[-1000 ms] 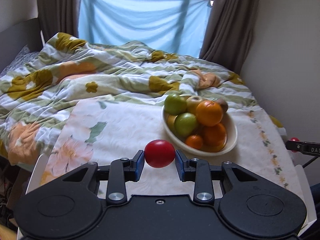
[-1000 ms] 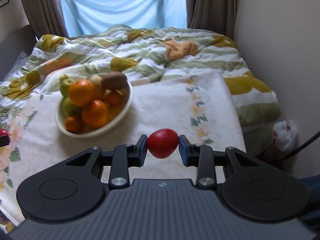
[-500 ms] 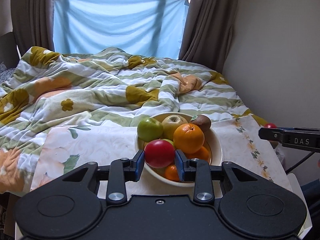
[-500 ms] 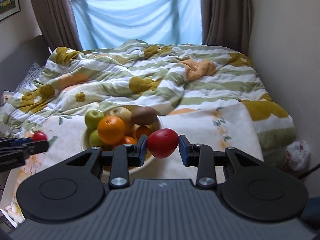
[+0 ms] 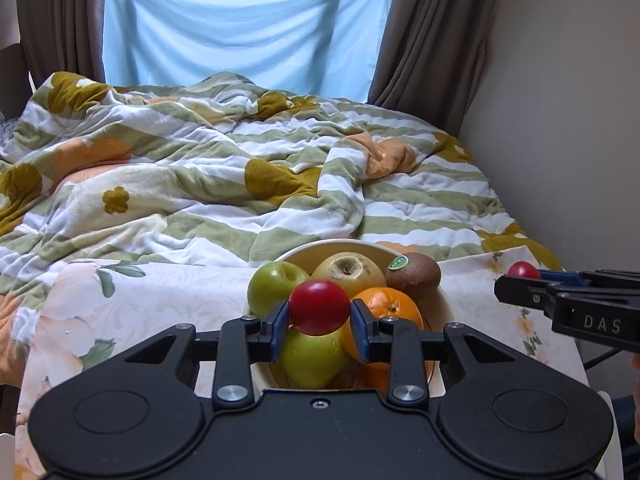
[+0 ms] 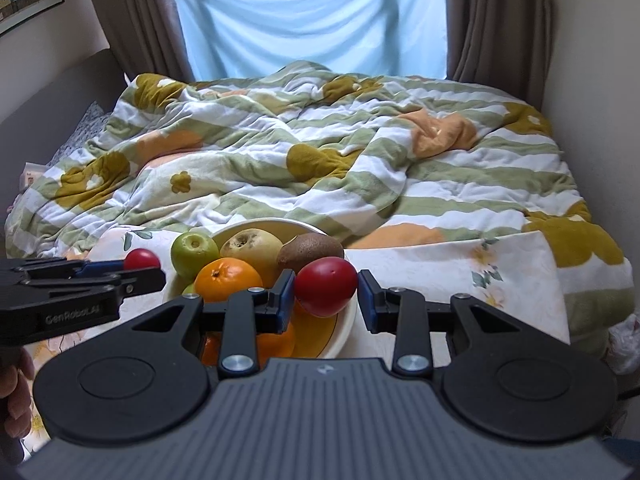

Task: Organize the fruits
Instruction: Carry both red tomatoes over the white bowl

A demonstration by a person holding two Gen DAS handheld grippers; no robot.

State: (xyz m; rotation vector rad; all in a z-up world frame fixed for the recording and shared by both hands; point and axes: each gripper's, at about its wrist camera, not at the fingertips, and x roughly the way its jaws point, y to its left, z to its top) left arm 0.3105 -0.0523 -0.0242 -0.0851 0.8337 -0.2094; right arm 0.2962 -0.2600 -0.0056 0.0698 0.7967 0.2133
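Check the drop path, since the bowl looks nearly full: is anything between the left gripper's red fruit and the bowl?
Nothing blocks it. The left gripper holds its red fruit over the bowl, above a green apple.

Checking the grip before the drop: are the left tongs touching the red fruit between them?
Touching. In the left wrist view both blue pads of the left tongs press against the sides of the red fruit, no gap visible.
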